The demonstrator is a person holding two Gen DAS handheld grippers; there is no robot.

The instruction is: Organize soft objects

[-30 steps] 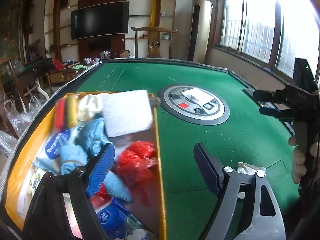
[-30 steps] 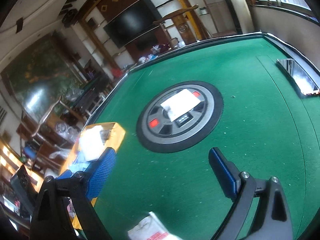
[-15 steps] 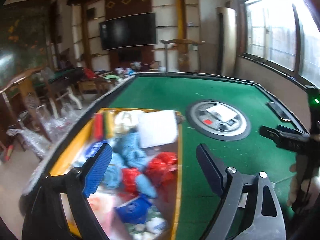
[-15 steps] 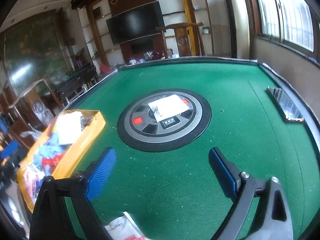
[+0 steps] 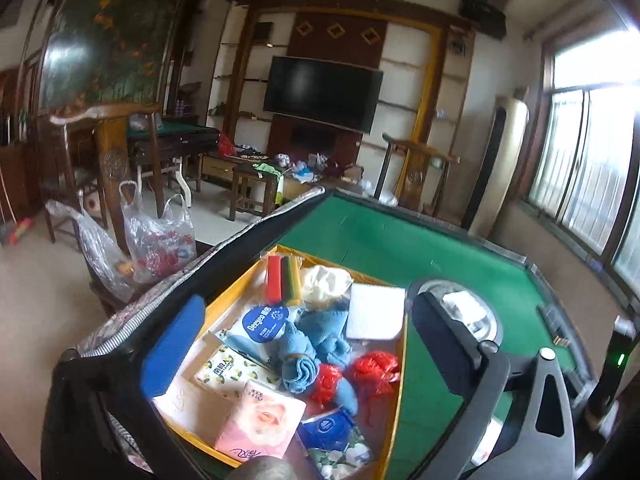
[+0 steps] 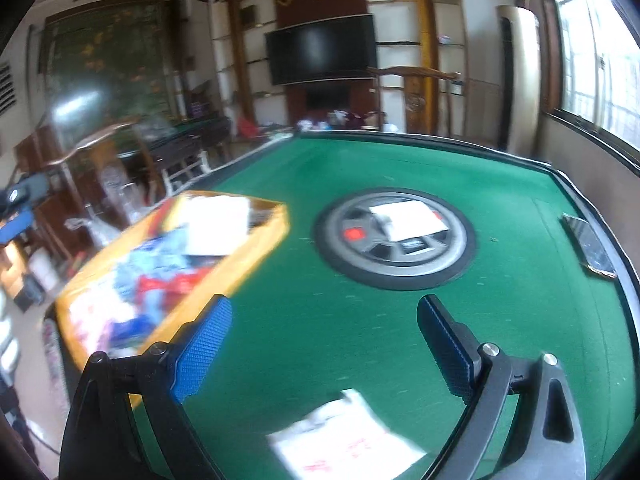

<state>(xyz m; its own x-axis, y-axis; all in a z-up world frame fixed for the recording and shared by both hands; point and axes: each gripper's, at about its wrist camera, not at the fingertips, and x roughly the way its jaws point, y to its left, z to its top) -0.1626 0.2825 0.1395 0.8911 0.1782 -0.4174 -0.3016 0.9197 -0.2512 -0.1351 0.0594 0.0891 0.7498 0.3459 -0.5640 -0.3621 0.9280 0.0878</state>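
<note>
A yellow tray [image 5: 401, 364] at the green table's left edge holds blue cloths [image 5: 316, 340], red plastic bags [image 5: 372, 372], a white pad [image 5: 376, 312], tissue packs [image 5: 260, 424] and coloured sponges [image 5: 284, 276]. My left gripper [image 5: 304, 340] is open and empty, raised above the tray. My right gripper [image 6: 324, 344] is open and empty above the green felt, to the right of the tray [image 6: 264, 248]. A white packet with red print [image 6: 344, 440] lies on the felt just below it.
A round grey console [image 6: 396, 240] with a white paper on it sits in the middle of the green table [image 6: 520, 320]. A dark flat device [image 6: 588, 244] lies at the right rim. Chairs and plastic bags [image 5: 156, 236] stand on the floor to the left.
My left gripper has risen and pulled back, so the whole tray and the floor show. My right gripper has swung left; the tray and the white packet show more fully.
</note>
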